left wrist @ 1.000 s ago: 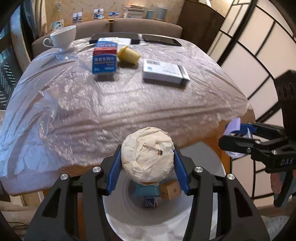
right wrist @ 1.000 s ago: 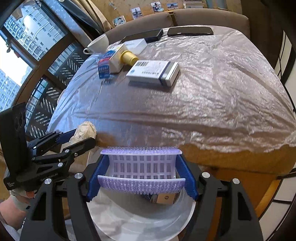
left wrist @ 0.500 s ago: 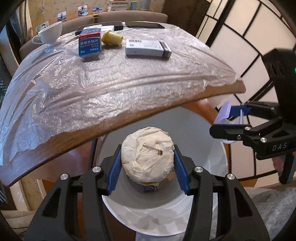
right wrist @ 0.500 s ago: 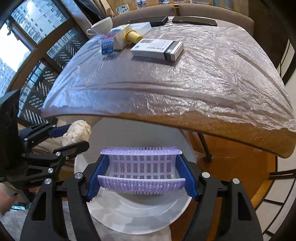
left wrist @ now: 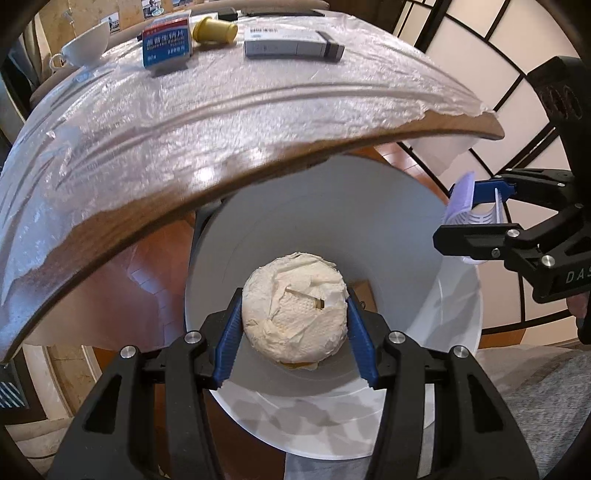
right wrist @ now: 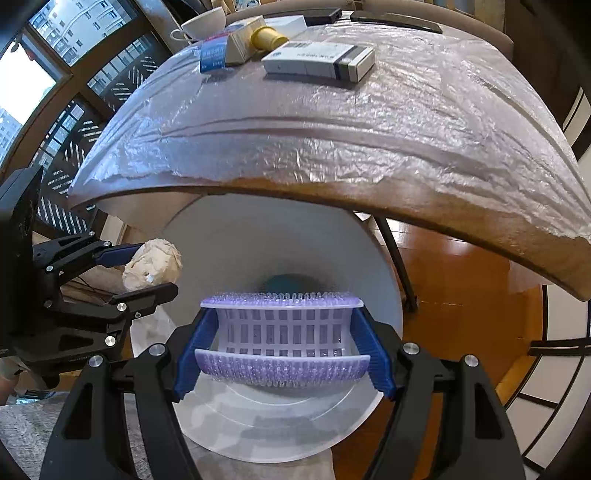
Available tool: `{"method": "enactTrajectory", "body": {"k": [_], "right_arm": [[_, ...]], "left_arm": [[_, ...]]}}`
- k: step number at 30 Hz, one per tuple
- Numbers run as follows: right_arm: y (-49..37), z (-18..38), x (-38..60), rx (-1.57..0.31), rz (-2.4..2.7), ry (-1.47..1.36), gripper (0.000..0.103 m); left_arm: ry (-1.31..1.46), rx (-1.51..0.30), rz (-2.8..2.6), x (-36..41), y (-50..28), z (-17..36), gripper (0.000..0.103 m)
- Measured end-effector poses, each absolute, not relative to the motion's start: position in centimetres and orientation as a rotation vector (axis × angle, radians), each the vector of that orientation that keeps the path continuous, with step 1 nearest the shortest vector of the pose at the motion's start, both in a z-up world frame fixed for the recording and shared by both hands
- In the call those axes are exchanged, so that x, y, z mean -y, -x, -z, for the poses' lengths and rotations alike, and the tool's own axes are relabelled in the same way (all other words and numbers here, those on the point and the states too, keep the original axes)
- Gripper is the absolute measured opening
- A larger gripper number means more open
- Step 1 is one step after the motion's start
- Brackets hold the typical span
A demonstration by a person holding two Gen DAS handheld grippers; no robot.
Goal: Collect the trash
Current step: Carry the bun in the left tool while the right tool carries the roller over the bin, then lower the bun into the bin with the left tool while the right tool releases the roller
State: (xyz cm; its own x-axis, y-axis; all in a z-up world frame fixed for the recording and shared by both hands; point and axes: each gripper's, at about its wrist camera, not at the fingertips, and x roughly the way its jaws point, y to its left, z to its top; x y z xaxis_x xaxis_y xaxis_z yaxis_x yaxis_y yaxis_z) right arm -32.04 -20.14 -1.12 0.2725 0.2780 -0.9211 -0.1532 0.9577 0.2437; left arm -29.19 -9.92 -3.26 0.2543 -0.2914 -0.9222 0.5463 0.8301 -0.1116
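Firstly, left wrist view:
Left gripper (left wrist: 294, 325): blue pads pinched on either side of the paper wad, pointing steeply down.
Paper wad (left wrist: 294, 308): crumpled off-white tissue ball, held over the mouth of the white bin (left wrist: 406, 236).
Handling, wad: judged very light, soft, crushable; side pinch across the middle looks enough, likely to drop free once released.
Right gripper (left wrist: 476, 218): at right edge, clamped on the lilac basket (left wrist: 463, 201), above the bin's rim.
Table (left wrist: 236, 122): wooden edge under crinkled plastic film, above the bin; blue box (left wrist: 167, 43), yellow cap (left wrist: 214, 30), grey-white box (left wrist: 291, 44) and cup (left wrist: 86, 45) at the far side.

Next, right wrist view:
Right gripper (right wrist: 282, 345): pads pressed on the two ends of the lilac basket (right wrist: 282, 332), no gap visible.
Lilac basket: small slotted plastic tray with bristly rims, held over the open white bin (right wrist: 384, 280).
Handling, basket: judged light, stiff yet springy, thin walls; end grip suits it, hard squeeze may bow it.
Bin contents: dark teal shape at the bottom, unclear.
Left gripper (right wrist: 153, 266): at left, closed on the paper wad (right wrist: 153, 264), just over the bin's rim.
Remaining on table (right wrist: 369, 147): boxes, cap, cup, well apart from both grippers.
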Motion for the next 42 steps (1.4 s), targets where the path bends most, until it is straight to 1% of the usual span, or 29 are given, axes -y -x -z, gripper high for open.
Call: {"method": "enactTrajectory", "body": {"k": [13, 24, 30, 42], "right_arm": [[31.6, 2.9, 18.3, -1.292, -0.288, -0.038, 0.071], [31.6, 4.0, 16.7, -1.287, -0.278, -0.014, 0.071], [31.7, 4.0, 16.1, -1.273, -0.26, 0.02, 0.071], [31.6, 4.5, 17.1, -1.288, -0.248, -0.028, 0.071]], "left_arm": [[-0.303, -1.228, 0.585, 10.9, 29.2, 6.4, 0.053], [-0.321, -1.241, 0.583, 12.1, 29.5, 7.9, 0.053], [-0.322, -1.246, 0.576, 12.4, 29.5, 7.8, 0.053], [-0.329, -1.256, 0.573, 12.3, 29.3, 8.0, 0.053]]}}
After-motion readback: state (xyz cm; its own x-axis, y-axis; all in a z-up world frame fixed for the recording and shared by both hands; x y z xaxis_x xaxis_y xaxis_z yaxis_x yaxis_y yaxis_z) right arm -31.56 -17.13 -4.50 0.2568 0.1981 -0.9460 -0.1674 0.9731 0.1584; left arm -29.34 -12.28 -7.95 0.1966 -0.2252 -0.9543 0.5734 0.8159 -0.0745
